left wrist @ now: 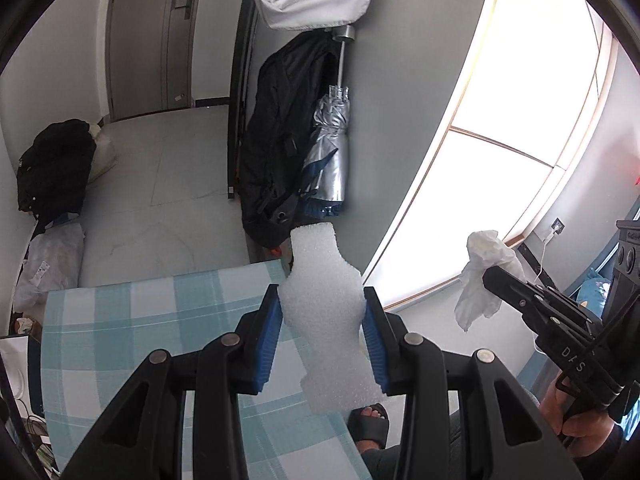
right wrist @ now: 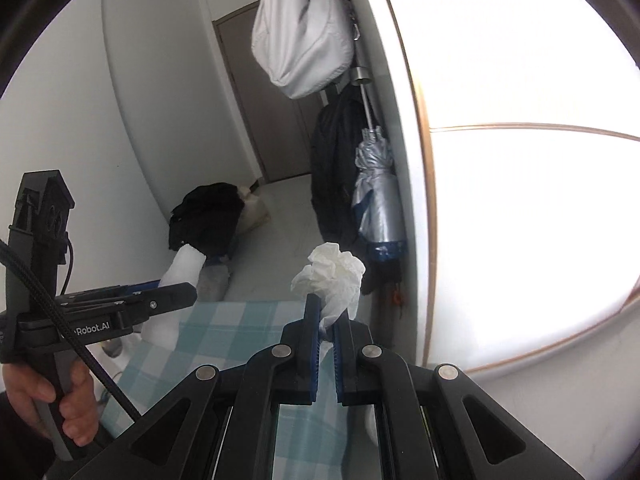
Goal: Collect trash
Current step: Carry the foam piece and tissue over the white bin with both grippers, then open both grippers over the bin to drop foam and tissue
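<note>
The left gripper point(left wrist: 322, 312) clamps a foam piece point(left wrist: 326, 320) above the checked bed point(left wrist: 160, 320). The right gripper point(right wrist: 326, 320), nearly closed, pinches a crumpled tissue point(right wrist: 332, 276) by its tail. Either light item may slip free if swung in transit.

Black tool point(left wrist: 322, 332), blue pads point(left wrist: 267, 340), black sandal point(left wrist: 369, 424)

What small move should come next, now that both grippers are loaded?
Probably carry both pieces on toward a bin without loosening either grip. The left gripper clamps a white foam piece, the right gripper pinches a crumpled tissue, and no bin shows in either view.
</note>
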`<action>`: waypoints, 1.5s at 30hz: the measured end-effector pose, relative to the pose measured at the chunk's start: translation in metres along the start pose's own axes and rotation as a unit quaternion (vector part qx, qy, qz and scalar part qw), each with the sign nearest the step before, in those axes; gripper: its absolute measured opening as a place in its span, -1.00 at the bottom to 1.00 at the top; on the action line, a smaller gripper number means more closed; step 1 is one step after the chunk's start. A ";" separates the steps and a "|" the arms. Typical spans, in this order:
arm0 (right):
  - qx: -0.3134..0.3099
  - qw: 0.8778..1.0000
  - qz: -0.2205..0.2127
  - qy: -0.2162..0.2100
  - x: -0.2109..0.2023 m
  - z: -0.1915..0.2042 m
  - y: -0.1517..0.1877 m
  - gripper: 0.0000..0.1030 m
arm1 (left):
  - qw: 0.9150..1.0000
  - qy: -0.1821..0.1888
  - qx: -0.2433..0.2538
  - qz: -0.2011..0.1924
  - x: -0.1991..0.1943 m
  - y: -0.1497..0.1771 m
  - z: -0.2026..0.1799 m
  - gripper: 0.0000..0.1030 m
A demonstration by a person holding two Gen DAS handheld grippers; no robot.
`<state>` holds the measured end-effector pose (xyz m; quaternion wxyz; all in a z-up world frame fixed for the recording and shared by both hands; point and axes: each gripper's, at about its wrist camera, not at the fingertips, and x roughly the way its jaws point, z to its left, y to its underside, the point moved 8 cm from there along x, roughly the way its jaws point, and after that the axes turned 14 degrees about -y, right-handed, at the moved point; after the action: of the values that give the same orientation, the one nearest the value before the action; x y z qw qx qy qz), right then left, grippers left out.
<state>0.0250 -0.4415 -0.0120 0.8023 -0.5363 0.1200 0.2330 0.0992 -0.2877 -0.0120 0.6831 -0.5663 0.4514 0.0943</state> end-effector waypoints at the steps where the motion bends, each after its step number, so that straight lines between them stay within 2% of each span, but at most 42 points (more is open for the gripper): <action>1: 0.004 1.000 0.002 0.003 -0.001 -0.010 0.001 -0.90 | 1.000 0.004 0.005 0.004 0.006 -0.001 -0.007 -0.34; 9: 0.037 0.999 0.022 0.027 0.005 -0.084 0.012 -0.90 | 0.998 0.019 0.035 0.053 0.059 0.007 -0.055 -0.34; 16: 0.082 0.991 0.089 0.049 0.042 -0.146 0.041 -0.90 | 0.992 0.026 0.033 0.119 0.110 0.032 -0.082 -0.34; 21: 0.136 0.980 0.134 0.051 0.079 -0.181 0.073 -0.90 | 0.983 0.037 0.021 0.176 0.148 0.055 -0.094 -0.34; 28: 0.173 0.965 0.189 0.056 0.124 -0.215 0.107 -0.91 | 0.965 0.030 0.023 0.258 0.195 0.085 -0.107 -0.34; 33: 0.187 0.946 0.256 0.066 0.154 -0.226 0.142 -0.91 | 0.948 0.034 0.022 0.315 0.223 0.113 -0.120 -0.34; 38: 0.228 0.925 0.298 0.069 0.170 -0.236 0.170 -0.90 | 0.922 0.031 -0.024 0.385 0.248 0.139 -0.114 -0.34; 41: 0.241 0.919 0.306 0.057 0.173 -0.237 0.178 -0.85 | 0.910 0.036 -0.046 0.410 0.252 0.151 -0.114 -0.34; 43: 0.239 0.915 0.317 0.068 0.180 -0.241 0.185 -0.84 | 0.907 0.041 -0.054 0.415 0.252 0.151 -0.115 -0.34; 45: 0.250 0.908 0.327 0.080 0.183 -0.248 0.193 -0.84 | 0.908 0.034 -0.047 0.415 0.253 0.152 -0.116 -0.34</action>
<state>0.0996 -0.5633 -0.3466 0.7767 -0.2657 0.4068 0.4009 0.0883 -0.4321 -0.2946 0.5386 -0.3622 0.6638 0.3715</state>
